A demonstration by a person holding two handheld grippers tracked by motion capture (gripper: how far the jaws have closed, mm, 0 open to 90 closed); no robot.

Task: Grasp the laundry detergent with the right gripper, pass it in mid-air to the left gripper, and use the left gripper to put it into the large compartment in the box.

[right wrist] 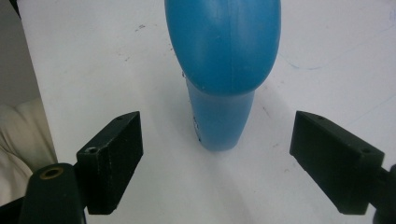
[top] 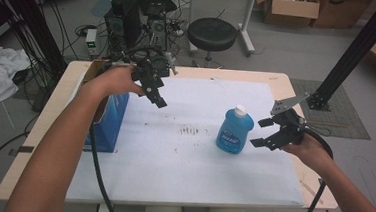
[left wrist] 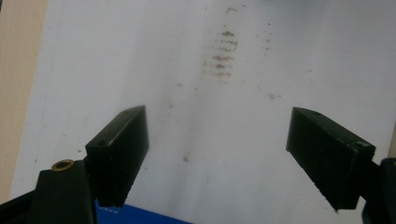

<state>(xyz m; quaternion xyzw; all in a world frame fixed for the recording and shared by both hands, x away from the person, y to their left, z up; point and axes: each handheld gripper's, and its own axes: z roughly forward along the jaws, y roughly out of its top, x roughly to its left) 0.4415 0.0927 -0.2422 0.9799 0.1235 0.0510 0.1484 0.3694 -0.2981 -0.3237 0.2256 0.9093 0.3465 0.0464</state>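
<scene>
A blue bottle [top: 235, 130] with a white cap stands upright on the white sheet, right of centre. My right gripper [top: 262, 133] hovers open just to its right, jaws pointing at it without touching. The right gripper view looks at the bottle [right wrist: 222, 56] from close, ahead of the open right gripper [right wrist: 238, 158]. My left gripper [top: 157, 100] is open and held above the sheet near the back left, beside a blue box [top: 108, 120]. In the left gripper view the open left gripper [left wrist: 224, 154] faces bare stained sheet, with the blue box edge [left wrist: 140, 215] below.
The white sheet [top: 182, 160] covers most of the wooden table [top: 49, 121]. Dark smudges [top: 190, 131] mark its middle. Behind the table are a black stool [top: 212, 34], computer equipment [top: 132, 19] and cables. A black post [top: 352, 52] rises at the right.
</scene>
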